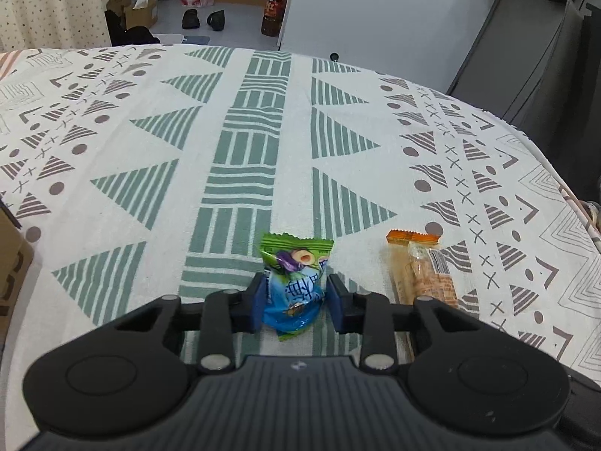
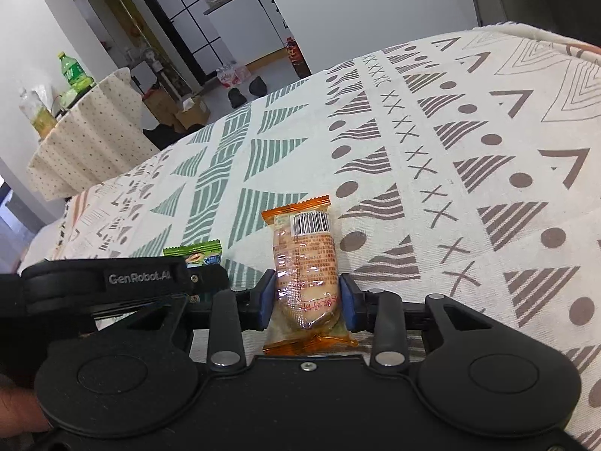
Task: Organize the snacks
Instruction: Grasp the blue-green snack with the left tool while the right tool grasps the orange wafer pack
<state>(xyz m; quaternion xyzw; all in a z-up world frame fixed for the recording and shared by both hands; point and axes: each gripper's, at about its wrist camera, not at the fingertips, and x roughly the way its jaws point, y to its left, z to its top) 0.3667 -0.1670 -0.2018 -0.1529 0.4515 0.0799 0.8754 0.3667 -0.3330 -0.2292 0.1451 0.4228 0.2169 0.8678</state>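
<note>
Left gripper point(image 1: 295, 298) straddles the green-blue snack packet point(image 1: 295, 282), pads barely touching; right gripper point(image 2: 306, 300) likewise brackets the orange pastry packet point(image 2: 306, 274); both lie on the patterned tabletop point(image 1: 263, 131), apparently poised for lifting.

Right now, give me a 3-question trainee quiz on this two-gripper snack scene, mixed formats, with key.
1. True or false: the left gripper brackets the green-and-blue foil snack packet.
2. Multiple choice: what lies between the blue pads of the right gripper? A) a green bottle B) the clear snack packet with orange crimped ends C) a cardboard box
3. Fill in: both packets rest on the patterned ___ with green triangles.

Key: 1 true; 2 B; 3 tablecloth. Whether either gripper already squeezes its packet cannot be told from these views.
</note>
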